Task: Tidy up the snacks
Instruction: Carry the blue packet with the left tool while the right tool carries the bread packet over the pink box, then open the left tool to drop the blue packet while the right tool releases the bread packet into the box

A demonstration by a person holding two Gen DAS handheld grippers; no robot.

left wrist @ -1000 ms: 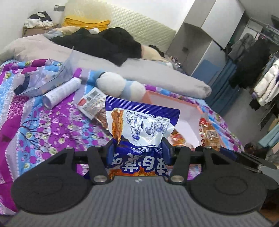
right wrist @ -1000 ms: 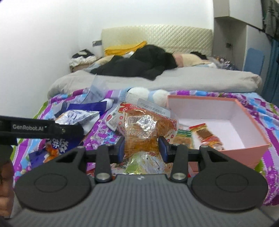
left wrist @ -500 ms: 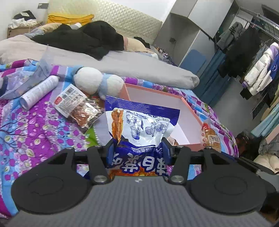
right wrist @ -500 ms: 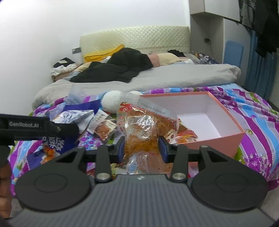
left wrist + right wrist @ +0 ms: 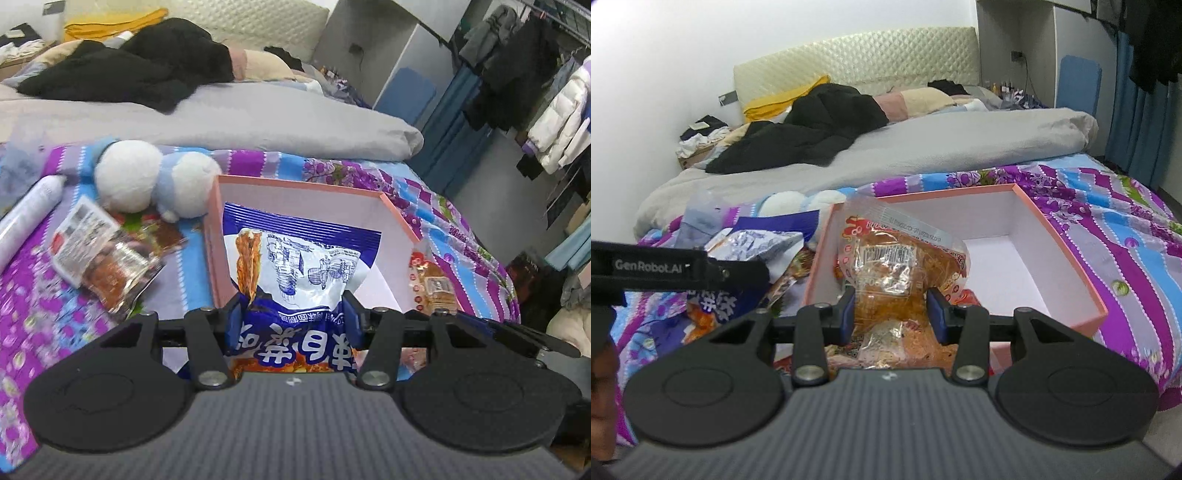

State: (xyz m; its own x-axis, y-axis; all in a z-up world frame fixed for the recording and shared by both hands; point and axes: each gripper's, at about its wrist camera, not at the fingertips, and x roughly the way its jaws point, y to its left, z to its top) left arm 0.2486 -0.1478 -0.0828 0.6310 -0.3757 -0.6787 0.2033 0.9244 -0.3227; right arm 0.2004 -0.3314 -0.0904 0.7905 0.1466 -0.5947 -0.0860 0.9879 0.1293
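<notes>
My left gripper (image 5: 293,317) is shut on a blue and white snack bag (image 5: 299,269), held upright in front of the pink box (image 5: 295,184). My right gripper (image 5: 892,314) is shut on a clear packet of orange snacks (image 5: 905,266), held over the near left corner of the same pink box (image 5: 1067,240). The box's white inside shows behind both bags. In the right wrist view the left gripper's arm (image 5: 676,271) crosses the left side with the blue bag (image 5: 713,306) under it. The orange packet (image 5: 432,280) shows at the right in the left wrist view.
On the flowered bedspread (image 5: 44,295) left of the box lie a snack packet (image 5: 99,258), a white tube (image 5: 26,218) and a white and blue plush toy (image 5: 155,181). A grey duvet (image 5: 942,147) and dark clothes (image 5: 812,122) lie behind. Hanging clothes (image 5: 554,92) are at right.
Both grippers have swung to the right with their bags still gripped, and the pink box now sits straight ahead of each and looks larger.
</notes>
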